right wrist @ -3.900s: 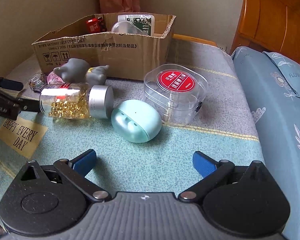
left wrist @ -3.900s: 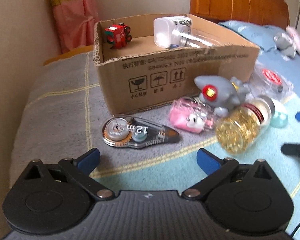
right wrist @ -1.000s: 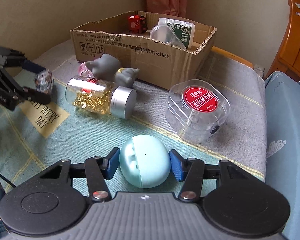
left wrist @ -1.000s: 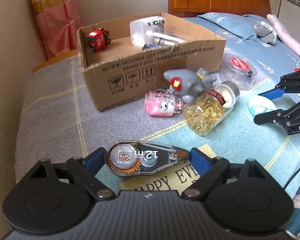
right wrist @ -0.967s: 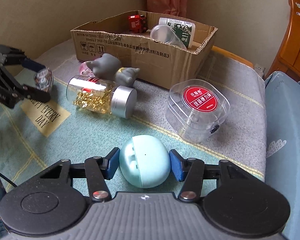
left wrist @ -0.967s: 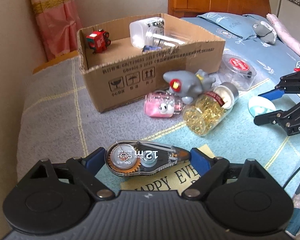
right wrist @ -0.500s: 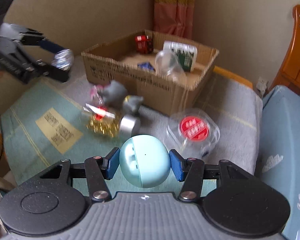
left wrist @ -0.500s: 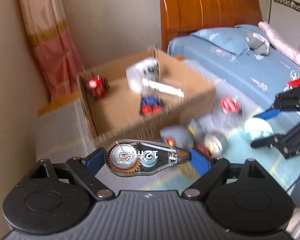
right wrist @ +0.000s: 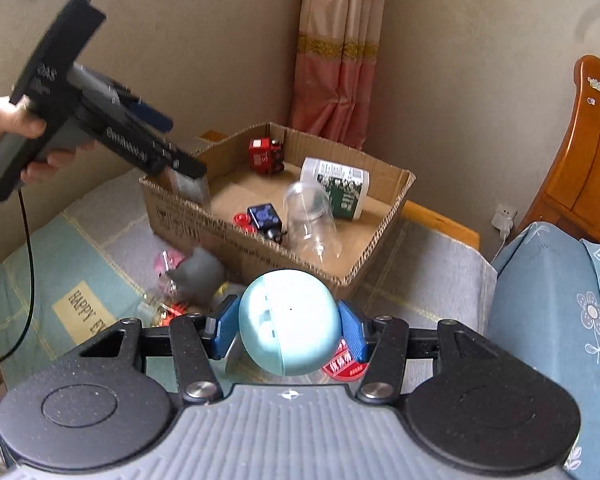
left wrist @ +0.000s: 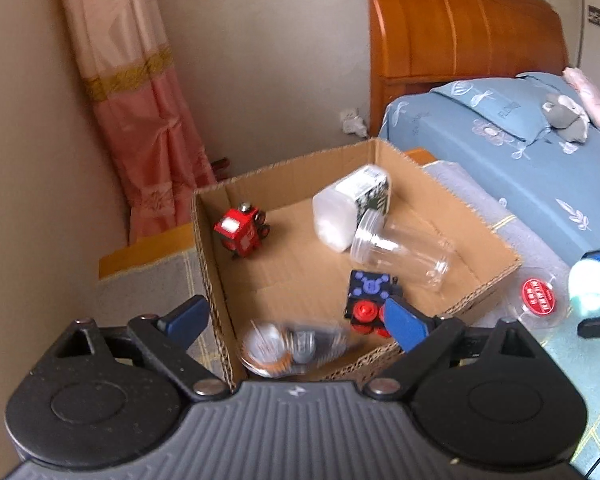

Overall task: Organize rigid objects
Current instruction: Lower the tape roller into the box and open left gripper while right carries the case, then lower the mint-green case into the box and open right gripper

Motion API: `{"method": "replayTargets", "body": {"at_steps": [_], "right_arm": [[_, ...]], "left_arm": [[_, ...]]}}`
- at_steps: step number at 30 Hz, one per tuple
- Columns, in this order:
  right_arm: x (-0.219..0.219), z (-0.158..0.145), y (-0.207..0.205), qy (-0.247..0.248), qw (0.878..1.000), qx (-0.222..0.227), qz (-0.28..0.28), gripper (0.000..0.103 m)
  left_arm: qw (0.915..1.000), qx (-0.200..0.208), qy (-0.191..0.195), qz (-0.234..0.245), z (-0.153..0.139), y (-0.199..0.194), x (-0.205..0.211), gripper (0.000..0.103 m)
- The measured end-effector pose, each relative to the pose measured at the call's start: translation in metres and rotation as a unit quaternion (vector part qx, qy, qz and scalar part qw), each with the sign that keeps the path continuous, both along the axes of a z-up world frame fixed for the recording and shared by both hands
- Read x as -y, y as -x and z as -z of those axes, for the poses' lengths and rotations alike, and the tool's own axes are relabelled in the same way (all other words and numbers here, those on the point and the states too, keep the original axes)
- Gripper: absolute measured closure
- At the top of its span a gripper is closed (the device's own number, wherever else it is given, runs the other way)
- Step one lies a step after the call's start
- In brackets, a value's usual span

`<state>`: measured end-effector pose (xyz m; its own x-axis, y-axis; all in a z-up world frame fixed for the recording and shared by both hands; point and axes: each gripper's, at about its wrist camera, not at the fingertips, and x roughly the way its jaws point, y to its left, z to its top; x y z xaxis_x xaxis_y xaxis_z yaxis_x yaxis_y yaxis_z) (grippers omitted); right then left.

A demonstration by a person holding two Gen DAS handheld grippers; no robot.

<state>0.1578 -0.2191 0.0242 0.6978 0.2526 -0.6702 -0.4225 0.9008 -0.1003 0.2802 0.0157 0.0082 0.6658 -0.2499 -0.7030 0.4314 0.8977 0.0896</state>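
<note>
A cardboard box (left wrist: 216, 276) stands on the bed; it also shows in the right wrist view (right wrist: 380, 256). My left gripper (left wrist: 296, 318) is open above the box's near corner. The correction tape dispenser (left wrist: 288, 346) is blurred, falling into the box below the fingers; it shows as a grey blur (right wrist: 190, 186) in the right wrist view. My right gripper (right wrist: 287, 326) is shut on the mint-green oval case (right wrist: 288, 320), held in the air in front of the box.
In the box lie a red toy (left wrist: 242, 230), a white bottle (left wrist: 352, 210), a clear jar (left wrist: 404, 250) and a blue-red toy (left wrist: 366, 298). A clear red-labelled container (left wrist: 538, 300), a grey shark toy (right wrist: 198, 274) and a pink item (right wrist: 168, 260) lie outside. Wooden headboard (left wrist: 460, 36) behind.
My left gripper rose over the box and opened, letting go of the tape dispenser, which is dropping in. My right gripper lifted the mint case higher toward the box.
</note>
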Motion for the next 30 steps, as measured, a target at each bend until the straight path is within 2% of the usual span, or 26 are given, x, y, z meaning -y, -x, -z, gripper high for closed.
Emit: {"method": "replayTargets", "body": {"at_steps": [8, 13, 22, 30], "right_arm": [[-0.010, -0.011, -0.016, -0.002, 1.000, 0.011, -0.008, 0.044], [-0.019, -0.018, -0.037, -0.014, 1.000, 0.010, -0.008, 0.044], [-0.069, -0.023, -0.081, -0.024, 0.999, 0.004, -0.042, 0.044], [-0.123, -0.003, -0.123, -0.031, 0.997, -0.028, -0.071, 0.044]], "left_arm": [[0.9998, 0.002, 0.020, -0.007, 0.005, 0.033, -0.021, 0.007], [0.9986, -0.003, 0.048, -0.024, 0.004, 0.050, -0.043, 0.005], [0.9968, 0.026, 0.043, -0.063, 0.006, 0.083, -0.069, 0.002], [0.9902, 0.034, 0.074, -0.113, 0.008, 0.102, -0.103, 0.002]]}}
